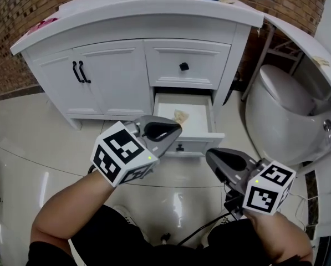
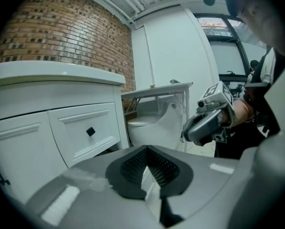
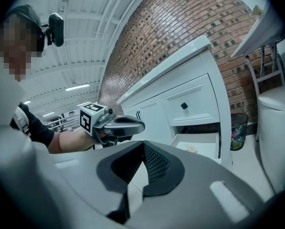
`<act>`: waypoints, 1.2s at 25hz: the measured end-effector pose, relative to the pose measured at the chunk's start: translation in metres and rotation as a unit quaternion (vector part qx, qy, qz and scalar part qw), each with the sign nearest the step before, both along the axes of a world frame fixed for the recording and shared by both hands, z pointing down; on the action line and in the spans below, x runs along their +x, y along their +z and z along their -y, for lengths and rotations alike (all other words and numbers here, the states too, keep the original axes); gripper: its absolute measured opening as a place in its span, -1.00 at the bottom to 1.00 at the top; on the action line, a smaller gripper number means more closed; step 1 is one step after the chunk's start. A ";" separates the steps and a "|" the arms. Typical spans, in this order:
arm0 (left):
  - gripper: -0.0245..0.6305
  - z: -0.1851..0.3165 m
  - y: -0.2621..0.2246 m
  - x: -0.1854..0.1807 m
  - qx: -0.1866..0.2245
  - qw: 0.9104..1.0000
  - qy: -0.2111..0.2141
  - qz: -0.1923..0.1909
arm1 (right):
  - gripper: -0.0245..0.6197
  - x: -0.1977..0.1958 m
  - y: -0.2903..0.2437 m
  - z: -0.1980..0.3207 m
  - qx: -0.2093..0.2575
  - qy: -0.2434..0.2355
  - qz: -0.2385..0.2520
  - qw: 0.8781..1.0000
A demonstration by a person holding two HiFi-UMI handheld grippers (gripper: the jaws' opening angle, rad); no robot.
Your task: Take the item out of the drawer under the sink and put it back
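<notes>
The white vanity's lower drawer stands pulled open, its black knob facing me. Inside lies a small tan crumpled item, also visible on the drawer floor in the right gripper view. My left gripper hovers just in front of and above the drawer's front edge, jaws shut with nothing between them. My right gripper hangs lower, to the right of the drawer front, also shut and empty. Each gripper shows in the other's view: the right gripper and the left gripper.
Above the open drawer is a closed drawer with a black knob. Two cabinet doors with black handles are to the left. A white toilet stands close on the right. A waste bin sits between vanity and toilet. Black cables lie on the tiled floor.
</notes>
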State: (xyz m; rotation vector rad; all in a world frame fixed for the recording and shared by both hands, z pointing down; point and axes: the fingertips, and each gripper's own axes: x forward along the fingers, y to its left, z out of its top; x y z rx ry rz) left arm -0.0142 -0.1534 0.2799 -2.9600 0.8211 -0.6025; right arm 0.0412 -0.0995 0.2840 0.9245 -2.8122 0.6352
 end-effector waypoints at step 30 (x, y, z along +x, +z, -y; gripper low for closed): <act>-0.91 -0.072 -0.003 -0.038 -0.036 0.991 -0.019 -0.124 | -0.91 0.001 -0.004 -0.020 0.021 -0.011 -0.027 0.999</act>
